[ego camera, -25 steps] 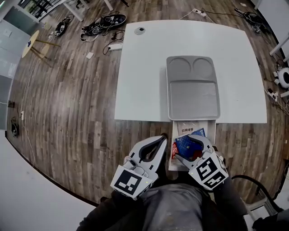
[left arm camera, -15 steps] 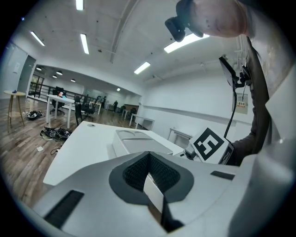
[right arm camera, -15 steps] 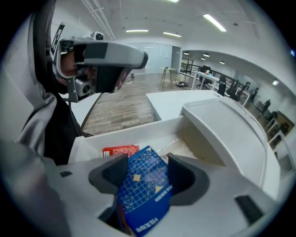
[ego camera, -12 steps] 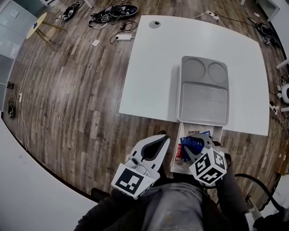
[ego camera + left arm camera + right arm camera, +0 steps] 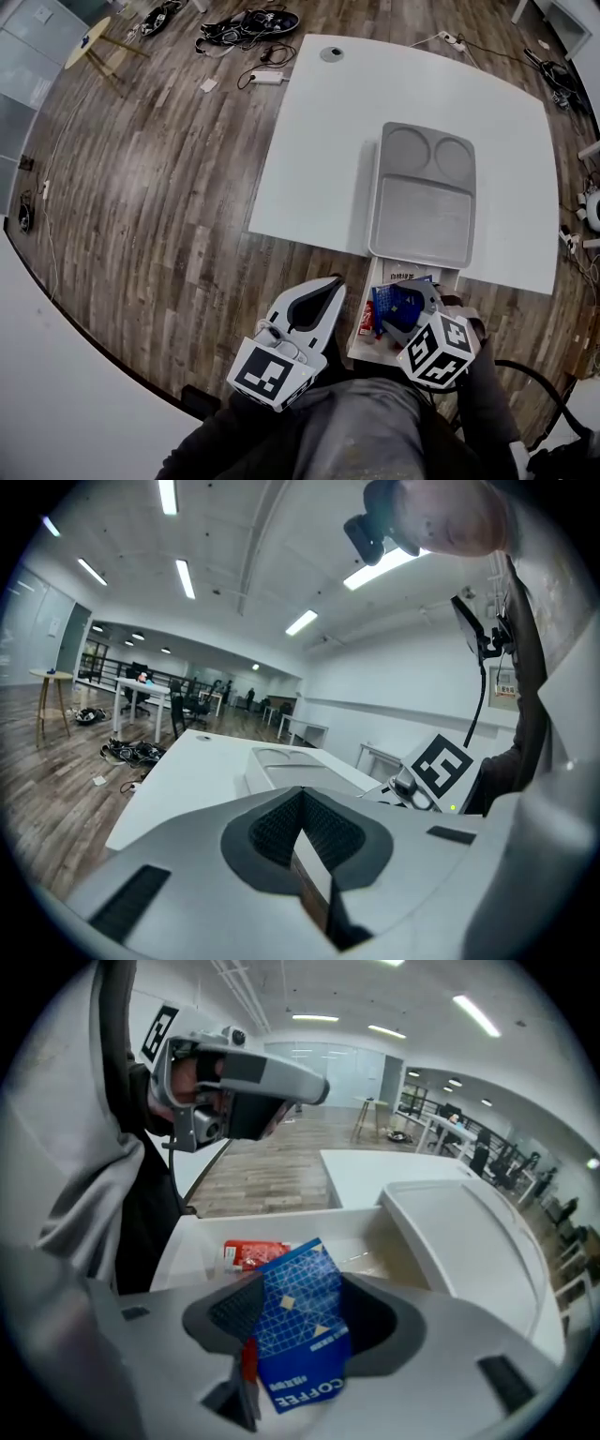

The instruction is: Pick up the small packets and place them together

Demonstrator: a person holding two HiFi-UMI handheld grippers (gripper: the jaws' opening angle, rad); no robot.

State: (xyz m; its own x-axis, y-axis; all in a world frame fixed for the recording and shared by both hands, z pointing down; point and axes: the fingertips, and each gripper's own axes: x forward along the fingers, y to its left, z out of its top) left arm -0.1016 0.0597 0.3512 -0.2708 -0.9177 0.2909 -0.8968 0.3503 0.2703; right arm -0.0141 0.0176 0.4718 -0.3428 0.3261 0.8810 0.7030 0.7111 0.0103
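Right gripper (image 5: 405,314), jaws just drawn in, clamps a blue packet (image 5: 300,1335) over the box (image 5: 281,1218) holding a red packet (image 5: 253,1253). My left gripper (image 5: 302,836) hangs beside it, jaws together, empty.

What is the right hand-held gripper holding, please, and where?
A blue coffee packet, pinched across its faces near the printed end; the jaws have just been closing on it.

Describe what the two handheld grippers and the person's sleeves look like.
The left gripper and right gripper are light grey plastic with broad curved jaws lined by black ribbed pads. Each carries a white cube printed with black square markers. The person's sleeve is dark.
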